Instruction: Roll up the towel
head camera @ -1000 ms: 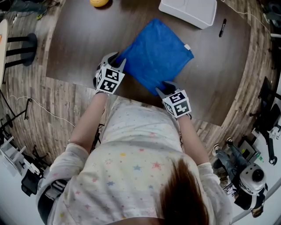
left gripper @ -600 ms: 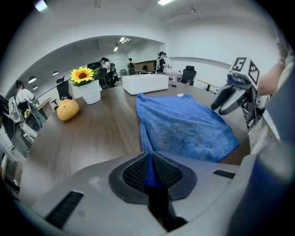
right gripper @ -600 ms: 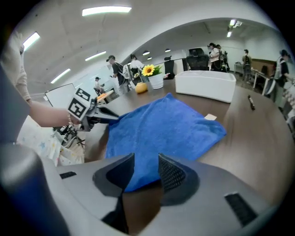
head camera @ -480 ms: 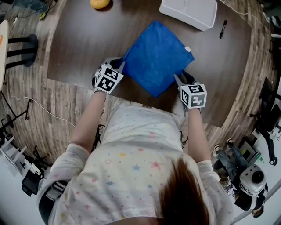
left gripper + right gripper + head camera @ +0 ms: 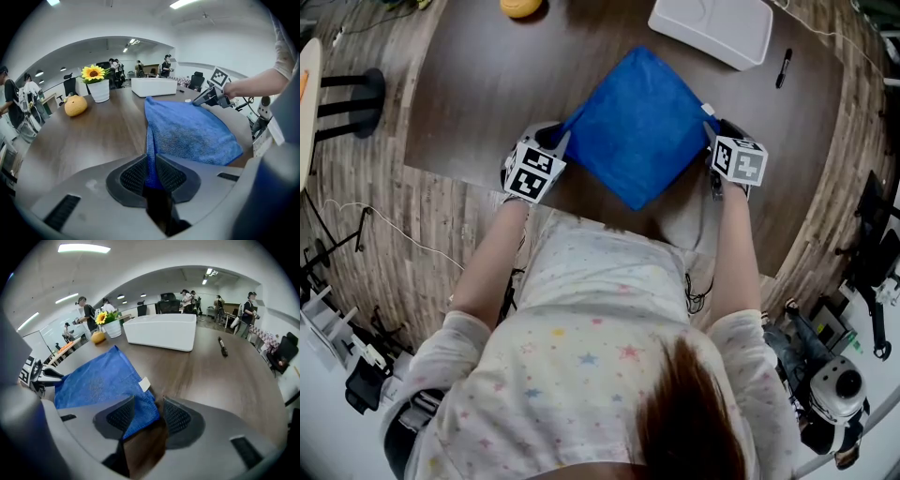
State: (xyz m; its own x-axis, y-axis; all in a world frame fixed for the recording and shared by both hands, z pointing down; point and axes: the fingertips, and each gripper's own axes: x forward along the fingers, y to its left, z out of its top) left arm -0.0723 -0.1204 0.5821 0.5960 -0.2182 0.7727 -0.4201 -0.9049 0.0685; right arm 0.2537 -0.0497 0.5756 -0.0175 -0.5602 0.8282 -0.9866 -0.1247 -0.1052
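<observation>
Near edge first: left gripper [image 5: 151, 163] is clamped on the left corner of the towel [image 5: 637, 127]. Its jaws have just been closing, and the blue cloth is pinched between the pads. Right gripper [image 5: 149, 405] sits at the opposite, right corner, by the white tag [image 5: 144, 384]. Its jaws are apart, with the corner lying between them and draped on one pad, not pressed yet.

Towel lies flat and unrolled on the dark worktop [image 5: 487, 84], set as a diamond. One point faces us near the worktop's edge, the other points away.

We read this as the set-up grab — rolling not started. Next we'd expect the right gripper to close on its corner, with a bite deep enough that the hem doesn't slip out. Then both corners need to travel together so the cloth rolls evenly rather than skewing.

Beyond the towel: a white tray [image 5: 712, 28] and a black pen [image 5: 783, 67], both apart from it, and a yellow-orange fruit [image 5: 520, 7] at the far edge.
</observation>
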